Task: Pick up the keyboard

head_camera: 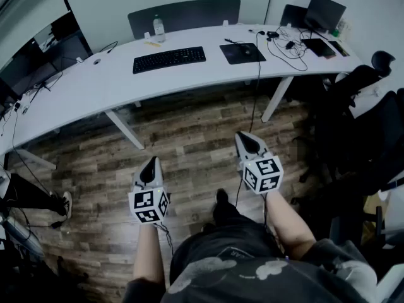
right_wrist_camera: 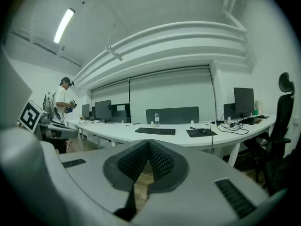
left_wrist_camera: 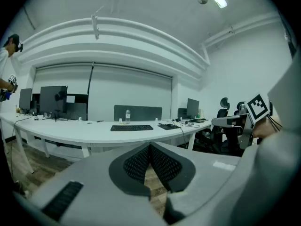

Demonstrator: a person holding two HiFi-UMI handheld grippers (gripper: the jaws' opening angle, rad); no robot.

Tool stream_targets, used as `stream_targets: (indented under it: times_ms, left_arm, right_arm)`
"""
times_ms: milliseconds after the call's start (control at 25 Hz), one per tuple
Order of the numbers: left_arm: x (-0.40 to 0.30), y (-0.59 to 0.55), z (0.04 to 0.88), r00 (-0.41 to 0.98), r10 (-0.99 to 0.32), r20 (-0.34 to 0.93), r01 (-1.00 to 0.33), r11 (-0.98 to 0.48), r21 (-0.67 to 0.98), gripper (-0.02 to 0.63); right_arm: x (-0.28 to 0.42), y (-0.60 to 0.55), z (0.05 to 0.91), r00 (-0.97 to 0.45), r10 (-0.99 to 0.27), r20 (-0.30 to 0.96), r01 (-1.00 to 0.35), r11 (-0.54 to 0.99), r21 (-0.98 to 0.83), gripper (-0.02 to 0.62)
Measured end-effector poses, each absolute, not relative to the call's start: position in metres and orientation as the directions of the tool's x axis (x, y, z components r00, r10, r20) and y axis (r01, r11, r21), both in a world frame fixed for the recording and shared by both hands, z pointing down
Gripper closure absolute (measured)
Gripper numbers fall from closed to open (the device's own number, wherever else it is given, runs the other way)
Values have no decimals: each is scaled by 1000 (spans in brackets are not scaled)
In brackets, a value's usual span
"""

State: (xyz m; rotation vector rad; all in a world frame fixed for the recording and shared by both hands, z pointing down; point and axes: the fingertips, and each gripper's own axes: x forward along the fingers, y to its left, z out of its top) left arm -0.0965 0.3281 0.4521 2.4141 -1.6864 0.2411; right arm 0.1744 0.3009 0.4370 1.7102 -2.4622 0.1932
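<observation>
A black keyboard [head_camera: 169, 59] lies on the long white curved desk [head_camera: 95, 90], far from me; the gripper views show the keyboard [left_wrist_camera: 131, 128] [right_wrist_camera: 155, 131] at desk height ahead. Both grippers hang over the wooden floor, well short of the desk. My left gripper [head_camera: 150, 166] is shut and holds nothing, its jaws [left_wrist_camera: 150, 146] meeting at the tips. On the right, my other gripper [head_camera: 247, 141] is likewise shut and empty, jaws [right_wrist_camera: 148, 143] pressed together.
A mouse on a black mouse pad [head_camera: 243, 53], a water bottle [head_camera: 158, 28], tangled cables and a laptop [head_camera: 323, 12] share the desk. Black office chairs [head_camera: 366, 115] stand at the right. Monitors [left_wrist_camera: 52, 100] sit at the left end. A person [right_wrist_camera: 60, 102] stands far left.
</observation>
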Motion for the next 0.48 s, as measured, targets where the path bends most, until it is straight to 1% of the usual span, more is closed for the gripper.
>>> stream_targets:
  times_ms: [480]
  left_arm:
    - [-91,338,461,353,-901,251,-935,-348,63,604]
  right_arm:
    - [172,309,446,-343,-917,201,-939,343,-34,595]
